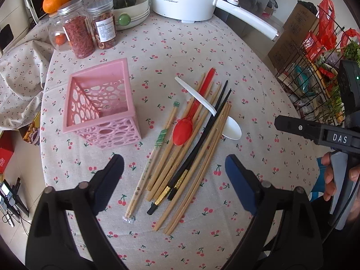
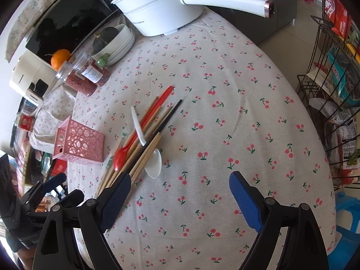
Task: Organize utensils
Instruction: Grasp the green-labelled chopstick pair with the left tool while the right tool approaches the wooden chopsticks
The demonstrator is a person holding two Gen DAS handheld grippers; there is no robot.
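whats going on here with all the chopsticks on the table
A person holds a two-finger gripper in each hand above a cherry-print tablecloth. A loose pile of bamboo chopsticks, black chopsticks, a red plastic spoon and a white plastic spoon lies beside an empty pink perforated holder. The left gripper hovers open over the pile; the right gripper is open beside it. Nothing is sorted yet.

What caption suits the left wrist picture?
Open left tongs above loose chopsticks and spoons beside an empty pink holder.
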